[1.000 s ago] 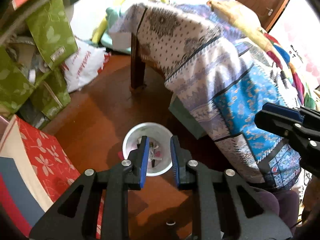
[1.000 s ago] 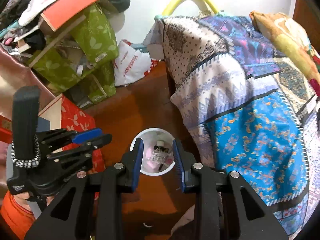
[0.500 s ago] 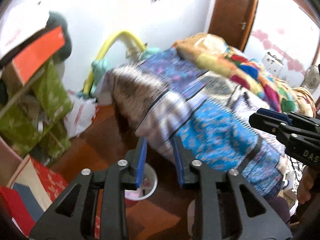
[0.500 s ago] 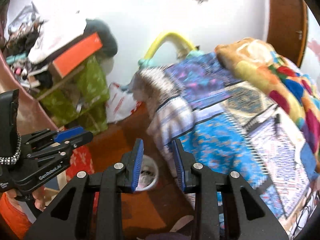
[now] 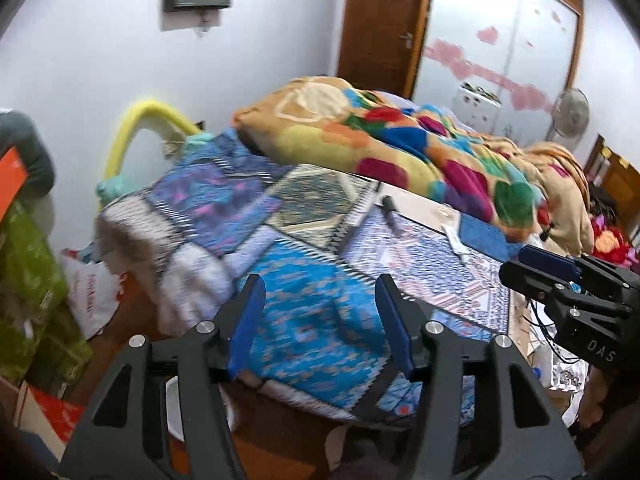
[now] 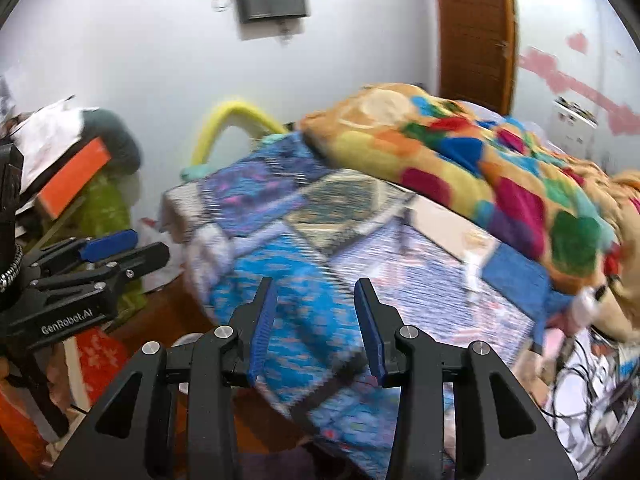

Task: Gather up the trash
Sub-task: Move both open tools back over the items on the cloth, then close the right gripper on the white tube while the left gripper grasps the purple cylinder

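My left gripper (image 5: 320,324) is open and empty, held over the near edge of a bed with a blue patterned sheet (image 5: 304,312). My right gripper (image 6: 316,324) is open and empty over the same sheet (image 6: 304,280). Each gripper shows in the other's view: the right one (image 5: 560,280) at the right, the left one (image 6: 116,252) at the left. On the bed lie a dark pen-like thing (image 5: 392,216), a white tube-like scrap (image 5: 456,244) and a small clear scrap (image 6: 474,236). The white trash bin (image 5: 176,404) peeks out on the floor behind my left finger.
A bright patchwork blanket (image 5: 420,140) is heaped at the back of the bed. Green boxes and an orange box (image 6: 76,176) are stacked at the left. A white plastic bag (image 5: 92,292) lies on the brown floor. A wooden door (image 5: 380,24) stands behind the bed.
Both grippers have tilted up from the trash bin on the floor to the bed top, and both have opened wider. The bin has dropped to the bottom edge of the views.
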`<state>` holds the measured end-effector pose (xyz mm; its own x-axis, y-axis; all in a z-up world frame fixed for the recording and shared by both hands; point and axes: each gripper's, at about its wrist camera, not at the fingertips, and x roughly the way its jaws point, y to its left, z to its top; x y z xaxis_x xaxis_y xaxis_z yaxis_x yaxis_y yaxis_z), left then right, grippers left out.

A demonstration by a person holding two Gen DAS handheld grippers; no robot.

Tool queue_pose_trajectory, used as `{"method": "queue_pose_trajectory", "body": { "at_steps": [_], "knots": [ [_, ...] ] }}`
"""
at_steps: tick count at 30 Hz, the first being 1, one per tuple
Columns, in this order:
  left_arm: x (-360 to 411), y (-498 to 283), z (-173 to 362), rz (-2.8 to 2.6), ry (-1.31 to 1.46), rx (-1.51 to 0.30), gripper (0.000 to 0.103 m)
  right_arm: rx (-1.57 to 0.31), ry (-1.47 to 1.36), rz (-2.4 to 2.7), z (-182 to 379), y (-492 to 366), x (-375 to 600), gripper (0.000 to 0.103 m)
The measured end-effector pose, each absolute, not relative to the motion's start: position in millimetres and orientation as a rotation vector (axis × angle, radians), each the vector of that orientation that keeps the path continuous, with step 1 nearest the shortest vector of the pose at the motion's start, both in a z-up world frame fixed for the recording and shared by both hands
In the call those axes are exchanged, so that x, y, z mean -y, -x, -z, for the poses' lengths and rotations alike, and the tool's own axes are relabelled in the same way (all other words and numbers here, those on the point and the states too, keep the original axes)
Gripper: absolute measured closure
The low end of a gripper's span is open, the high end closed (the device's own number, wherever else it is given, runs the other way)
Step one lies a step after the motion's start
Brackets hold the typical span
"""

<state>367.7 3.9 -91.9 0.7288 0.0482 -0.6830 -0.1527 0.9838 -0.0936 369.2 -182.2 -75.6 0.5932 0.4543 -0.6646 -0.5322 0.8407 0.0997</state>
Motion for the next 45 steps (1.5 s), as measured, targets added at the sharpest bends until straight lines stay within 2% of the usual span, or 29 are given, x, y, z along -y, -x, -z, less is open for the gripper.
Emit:
{"method": "queue_pose_trajectory", "body": {
  "at_steps": [6, 14, 25, 34, 36, 37, 38, 45],
  "knots": [
    [39, -420, 113, -0.035, 0.123, -0.798, 0.046, -0.786, 0.062, -0.455, 97, -407, 242, 0.066],
    [61, -491, 154, 0.018, 0.161, -0.887, 0.046, -0.854, -0.012, -0.367, 133, -454, 288, 0.066],
    [81, -566, 207, 0.04, 0.089, -0.961, 0.046, -0.941, 0.033, -0.363, 203, -523, 266, 0.066],
    [79, -609, 235, 0.047, 0.097, -0.955, 0.046, -0.908, 0.131, -0.384, 226, -539, 251, 0.066],
    [81, -619, 242, 0.046, 0.102, -0.957, 0.046, -0.904, 0.129, -0.38, 228, -540, 252, 0.071],
    [82, -623, 244, 0.045, 0.101, -0.958, 0.046, -0.89, 0.132, -0.375, 228, -539, 254, 0.081],
    [85, -629, 248, 0.041, 0.093, -0.957, 0.046, -0.893, 0.127, -0.382, 228, -539, 255, 0.085],
    [86, -655, 262, -0.001, 0.114, -0.959, 0.047, -0.868, 0.09, -0.377, 227, -535, 265, 0.086]
  ]
}}
